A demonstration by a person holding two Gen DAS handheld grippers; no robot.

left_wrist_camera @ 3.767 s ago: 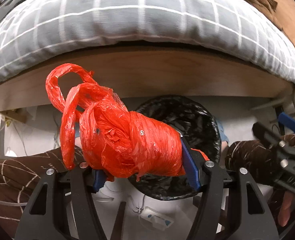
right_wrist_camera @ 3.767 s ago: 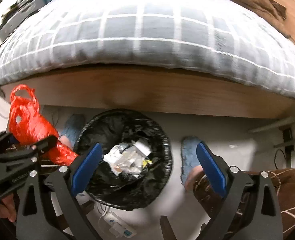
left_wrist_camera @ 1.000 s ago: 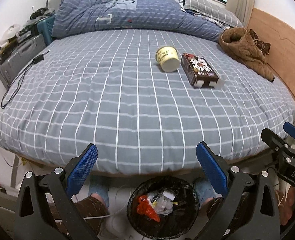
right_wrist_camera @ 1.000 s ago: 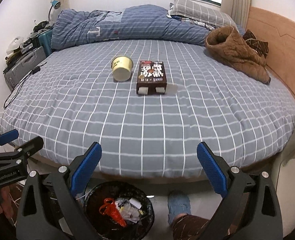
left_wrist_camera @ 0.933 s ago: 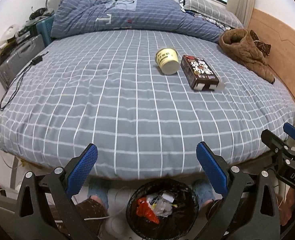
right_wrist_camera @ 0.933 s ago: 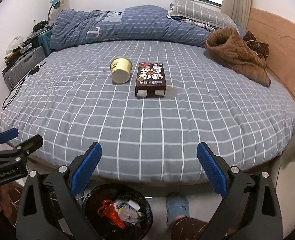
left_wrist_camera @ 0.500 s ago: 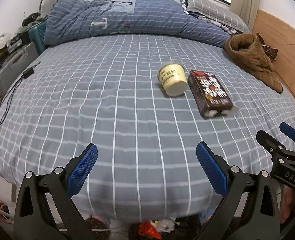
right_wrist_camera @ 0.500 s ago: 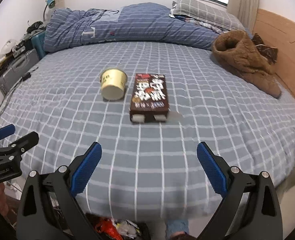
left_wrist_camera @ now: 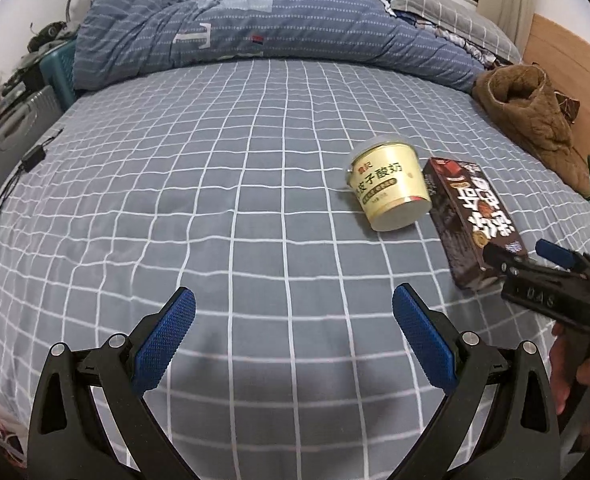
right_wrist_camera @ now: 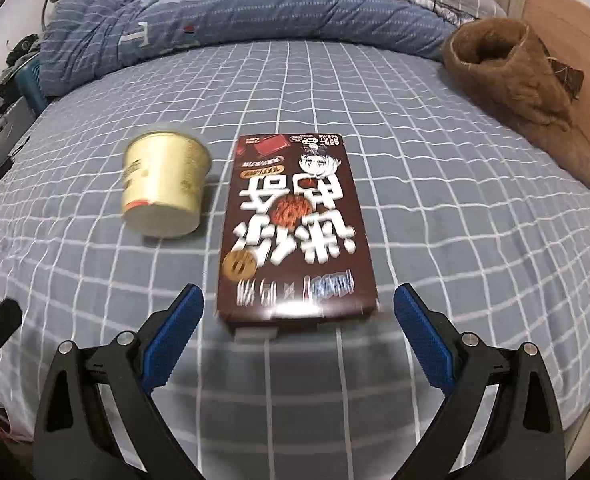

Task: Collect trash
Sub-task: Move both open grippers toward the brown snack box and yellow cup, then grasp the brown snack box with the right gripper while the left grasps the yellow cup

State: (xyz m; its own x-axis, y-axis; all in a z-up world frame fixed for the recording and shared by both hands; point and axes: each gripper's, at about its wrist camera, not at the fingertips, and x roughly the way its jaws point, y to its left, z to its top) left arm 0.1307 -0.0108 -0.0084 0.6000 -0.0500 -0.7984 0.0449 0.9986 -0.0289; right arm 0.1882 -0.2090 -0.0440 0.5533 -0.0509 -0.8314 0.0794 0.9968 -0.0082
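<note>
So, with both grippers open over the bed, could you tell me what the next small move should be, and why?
Probably ease the right gripper forward so its open jaws straddle the near end of the brown box, then close. The box lies flat on the bed, right in front of that gripper and between its fingers' line. The yellow cup lies on its side beside it, and the left gripper is also open and empty.

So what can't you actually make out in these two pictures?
- Yogurt cup: print blurred in the right wrist view; its open end faces away in both.
- Brown box: near end blurred in the right wrist view; the right gripper covers its near corner in the left wrist view.
- Clutter beside the bed: too small.
</note>
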